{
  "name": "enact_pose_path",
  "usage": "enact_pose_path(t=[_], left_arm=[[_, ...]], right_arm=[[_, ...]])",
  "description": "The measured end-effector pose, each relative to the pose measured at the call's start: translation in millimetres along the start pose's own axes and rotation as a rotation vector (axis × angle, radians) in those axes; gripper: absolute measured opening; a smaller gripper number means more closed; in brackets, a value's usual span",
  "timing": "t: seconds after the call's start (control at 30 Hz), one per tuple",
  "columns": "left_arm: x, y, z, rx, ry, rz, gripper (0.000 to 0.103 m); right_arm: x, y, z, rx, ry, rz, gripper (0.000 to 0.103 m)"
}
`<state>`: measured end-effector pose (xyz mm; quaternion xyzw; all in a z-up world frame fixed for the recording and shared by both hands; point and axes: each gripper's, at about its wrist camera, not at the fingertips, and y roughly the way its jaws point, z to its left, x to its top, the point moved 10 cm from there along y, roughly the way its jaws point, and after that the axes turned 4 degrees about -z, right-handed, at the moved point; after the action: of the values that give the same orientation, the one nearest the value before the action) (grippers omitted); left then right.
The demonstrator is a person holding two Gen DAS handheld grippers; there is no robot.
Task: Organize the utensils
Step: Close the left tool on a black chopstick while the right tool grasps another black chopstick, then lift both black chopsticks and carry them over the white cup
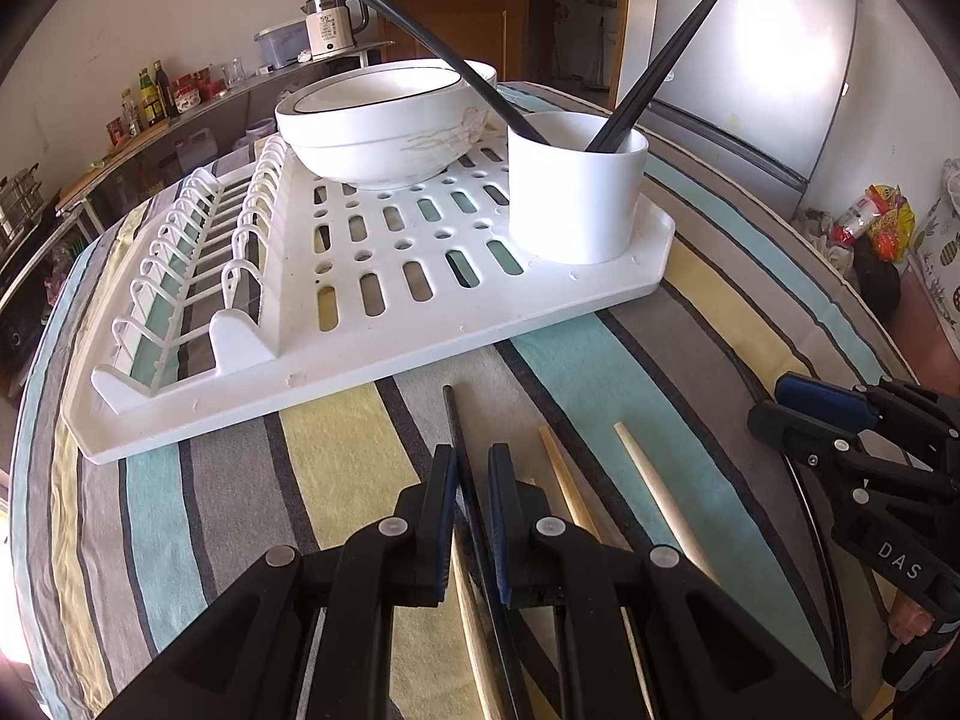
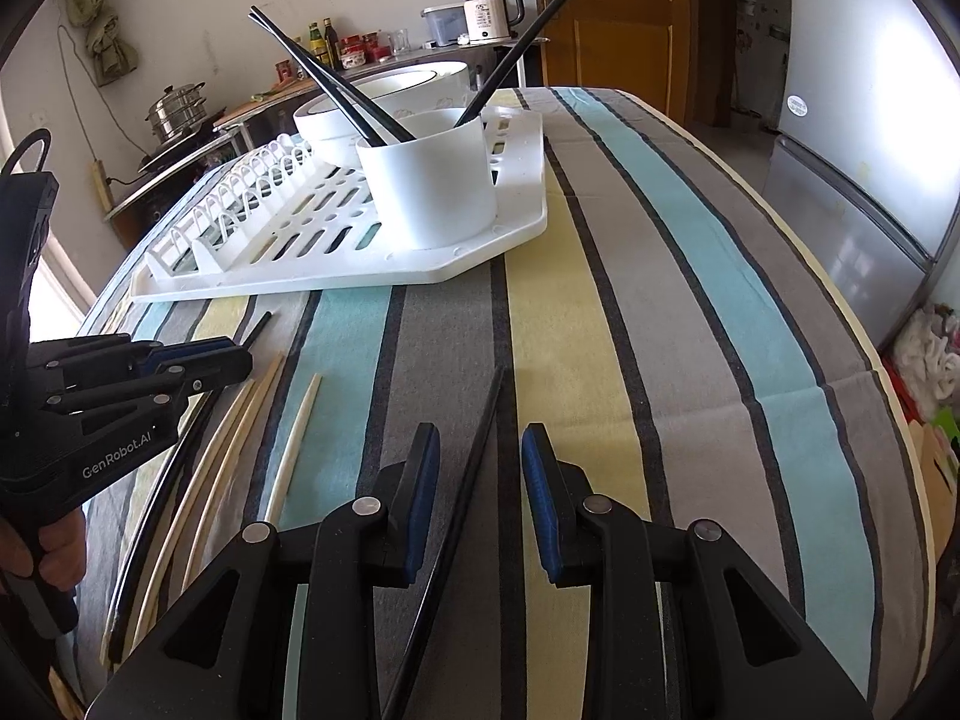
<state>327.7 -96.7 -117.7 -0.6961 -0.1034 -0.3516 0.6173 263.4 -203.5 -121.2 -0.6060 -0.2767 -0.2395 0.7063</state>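
The left gripper (image 1: 465, 480) is sitting low over the striped tabletop (image 2: 690, 360), jaws nearly clenched around a black chopstick (image 1: 451, 420) that is running straight ahead along the fingers, its tip pointing toward the drying rack (image 1: 372, 324). Whether the pads are actually pinching it, I cannot tell for sure. The right gripper (image 2: 480, 474) is hovering with jaws released, straddling a second black chopstick (image 2: 486, 414) lying lengthwise between them, also aimed at the rack. Pale wooden chopsticks (image 1: 639, 468) are lying on the cloth between the two grippers. On the rack, the white cup (image 1: 576, 192) is already holding three black chopsticks leaning out, and the stacked bowls (image 1: 384, 126) are sitting just behind it. Each arm looks lined up on its own stick; the cup looks the likely destination.
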Motion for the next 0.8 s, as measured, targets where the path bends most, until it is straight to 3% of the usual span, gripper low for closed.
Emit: enact_pose_path(t=[0.17, 0.3, 0.57, 0.8], left_arm=[[3.5, 2.2, -2.6, 0.017, 0.021, -0.003, 0.010], [6.2, 4.2, -3.7, 0.025, 0.031, -0.012, 0.010], [7.1, 2.0, -5.0, 0.007, 0.001, -0.015, 0.005], [20.0, -31.9, -6.6, -0.028, -0.032, -0.097, 0.004]], right_arm=[[1.4, 2.6, 0.3, -0.047, -0.029, 0.003, 0.020], [2.1, 3.7, -0.7, -0.066, -0.041, 0.004, 0.007], [4.0, 4.1, 1.2, -0.040, -0.037, 0.003, 0.005], [16.0, -19.0, 6.1, 0.015, -0.018, -0.063, 0.005]])
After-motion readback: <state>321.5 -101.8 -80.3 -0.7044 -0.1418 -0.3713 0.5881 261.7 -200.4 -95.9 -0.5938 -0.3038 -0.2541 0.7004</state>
